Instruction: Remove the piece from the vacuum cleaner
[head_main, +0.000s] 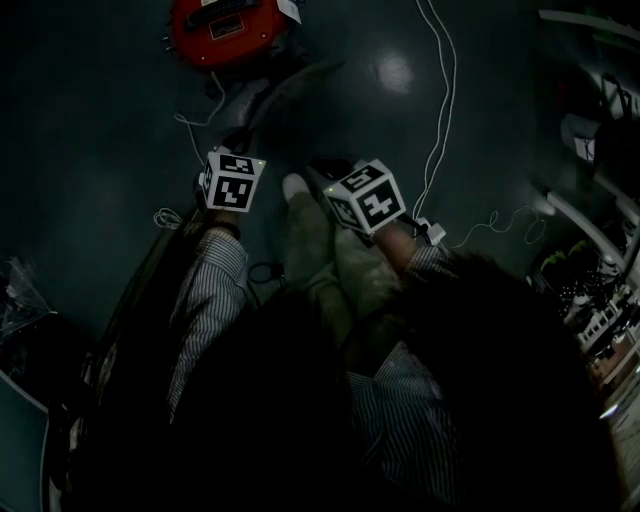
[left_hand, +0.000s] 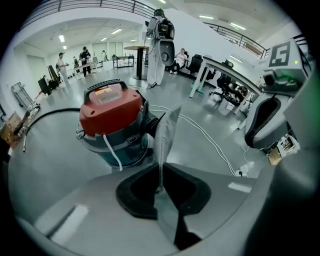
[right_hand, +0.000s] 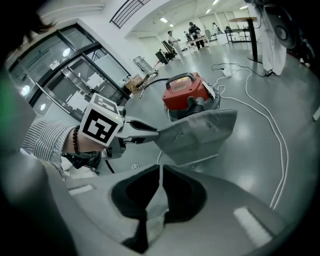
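Observation:
A red vacuum cleaner (head_main: 225, 30) with a grey-blue lower drum stands on the grey floor in front of me. A flat grey dust bag (right_hand: 200, 132) hangs in the air just short of it, and both grippers grip it. My left gripper (left_hand: 161, 187) is shut on one thin edge of the bag (left_hand: 165, 135), which runs edge-on away from the jaws toward the vacuum cleaner (left_hand: 112, 120). My right gripper (right_hand: 159, 185) is shut on another edge of the bag. In the right gripper view the left gripper's fingers (right_hand: 142, 131) pinch the bag's left corner.
White cables (head_main: 440, 90) trail over the floor to the right of the vacuum cleaner. A black hose (left_hand: 45, 117) curves away on its left. Desks and office chairs (left_hand: 225, 80) stand to the right, and people stand far off at the back.

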